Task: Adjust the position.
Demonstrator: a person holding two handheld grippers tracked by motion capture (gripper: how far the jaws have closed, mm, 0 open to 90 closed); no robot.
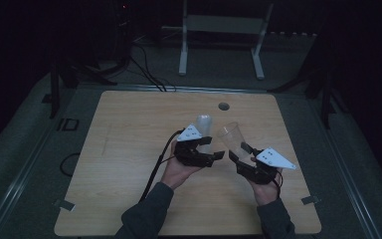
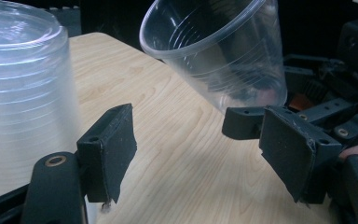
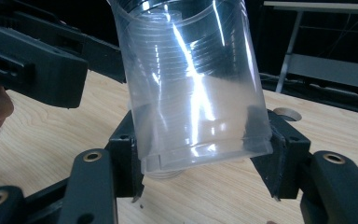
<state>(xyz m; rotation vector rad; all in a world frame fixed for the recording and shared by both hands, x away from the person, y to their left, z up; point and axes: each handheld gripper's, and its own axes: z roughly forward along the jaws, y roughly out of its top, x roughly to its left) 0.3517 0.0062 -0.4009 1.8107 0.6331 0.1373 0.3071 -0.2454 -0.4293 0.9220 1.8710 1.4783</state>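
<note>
The right gripper point(image 3: 198, 179) pinches a single clear plastic cup point(image 3: 191, 88) near its base, one jaw on each side, and holds it tilted above the wooden surface point(image 1: 129, 164) with the mouth up and leaning toward the other hand. The thin wall could buckle or crack if the squeeze tightens, and the smooth plastic could slide out of the pads since the hold sits so low on the cup. The left gripper point(image 2: 198, 156) has its jaws spread with nothing between them; a stack of upside-down cups point(image 2: 25, 93) stands just beside its left jaw, outside the gap. A careless sweep of that jaw could knock the stack over or push it across the surface. The single cup is see-through and ribbed with fine rings, bright with glare; the stack looks cloudier where the layers overlap.
</note>
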